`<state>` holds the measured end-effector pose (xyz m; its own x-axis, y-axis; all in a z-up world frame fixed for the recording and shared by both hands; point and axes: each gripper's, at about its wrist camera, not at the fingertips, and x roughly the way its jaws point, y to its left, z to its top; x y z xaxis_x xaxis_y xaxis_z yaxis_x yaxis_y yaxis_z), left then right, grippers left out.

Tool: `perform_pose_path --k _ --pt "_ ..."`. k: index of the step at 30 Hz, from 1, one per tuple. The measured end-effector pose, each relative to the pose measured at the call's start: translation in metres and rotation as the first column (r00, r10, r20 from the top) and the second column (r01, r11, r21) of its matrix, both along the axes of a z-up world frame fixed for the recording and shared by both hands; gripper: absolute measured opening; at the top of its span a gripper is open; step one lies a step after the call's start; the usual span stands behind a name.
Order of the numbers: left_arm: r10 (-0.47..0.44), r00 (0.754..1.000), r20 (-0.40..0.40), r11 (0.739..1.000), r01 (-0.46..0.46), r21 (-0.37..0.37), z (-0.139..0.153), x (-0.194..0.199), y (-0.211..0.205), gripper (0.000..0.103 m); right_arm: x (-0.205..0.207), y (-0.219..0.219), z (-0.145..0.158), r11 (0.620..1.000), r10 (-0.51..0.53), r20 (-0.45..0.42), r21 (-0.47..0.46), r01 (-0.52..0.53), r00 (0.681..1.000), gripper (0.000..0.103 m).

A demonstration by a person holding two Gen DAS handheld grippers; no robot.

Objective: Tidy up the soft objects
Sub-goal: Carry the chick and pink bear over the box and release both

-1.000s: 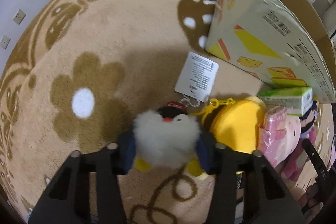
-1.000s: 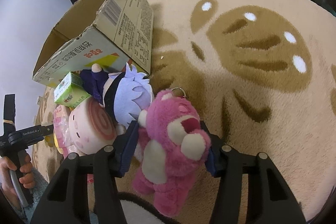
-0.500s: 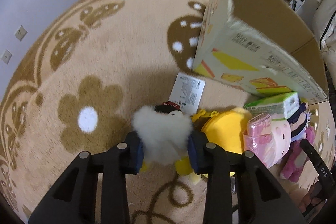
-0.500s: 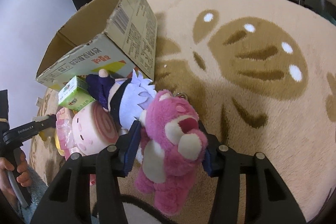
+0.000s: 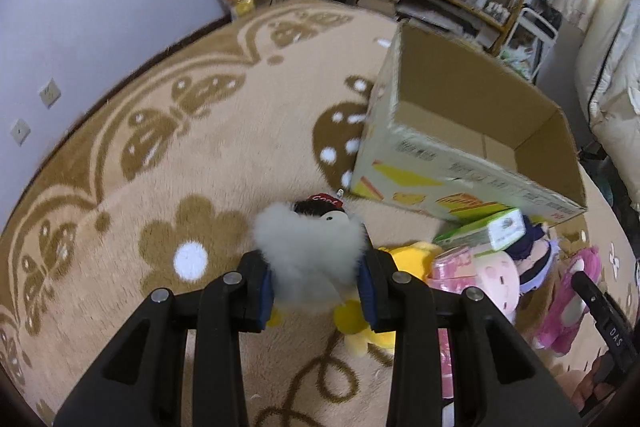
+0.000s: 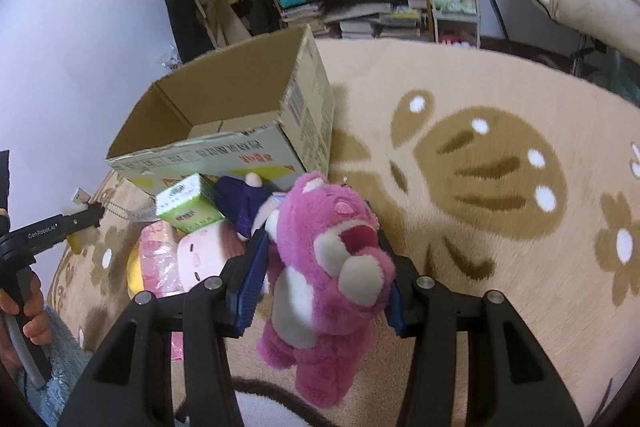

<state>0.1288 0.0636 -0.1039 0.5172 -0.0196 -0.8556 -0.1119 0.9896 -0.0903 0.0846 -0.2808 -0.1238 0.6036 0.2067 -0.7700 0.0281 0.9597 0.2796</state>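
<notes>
Fluffy white-and-grey penguin plush with yellow feet and a black cap (image 5: 310,259), left wrist view: clamped between the blue pads of the left gripper (image 5: 316,291), lifted clear of the beige patterned pile rug (image 5: 200,155). Open brown cardboard box with printed side (image 5: 460,131): ahead and to the right of this gripper, mouth upward, long axis running away to the right. Between them on the rug lie a yellow plush (image 5: 404,259), a green carton (image 5: 484,231) and a pale pink round plush (image 5: 496,275). Magenta fuzzy bear plush with a cream muzzle (image 6: 332,263), right wrist view: gripped at the torso by the right gripper (image 6: 320,279), legs dangling, raised off the rug. Here the cardboard box (image 6: 224,131) lies ahead and to the left, with a purple-clad doll (image 6: 240,203) against its near wall. Judged: both loads must travel forward over that near wall; neither hand looks clearly nearer.
</notes>
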Motion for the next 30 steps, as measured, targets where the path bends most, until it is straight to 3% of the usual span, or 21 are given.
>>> perform_pose_path --k 12,18,21,30 --pt "-0.072 0.980 0.186 0.996 0.062 0.063 0.044 -0.022 -0.015 0.032 -0.017 0.005 0.038 0.999 0.003 0.095 0.031 -0.006 0.995 0.054" --pt "-0.180 0.942 0.282 0.975 0.133 0.179 0.078 -0.025 -0.043 0.032 -0.008 0.001 0.064 0.994 -0.023 0.156 0.112 0.005 0.987 0.054" --pt "-0.212 0.923 0.323 0.964 0.143 0.223 0.094 -0.022 -0.055 0.032 -0.001 0.005 0.080 0.995 -0.013 0.200 0.099 -0.007 0.980 0.054" --pt "-0.210 0.905 0.369 0.972 0.155 0.174 0.126 0.009 -0.070 0.033 0.030 0.026 0.119 0.997 0.035 0.287 0.061 -0.055 0.957 0.054"
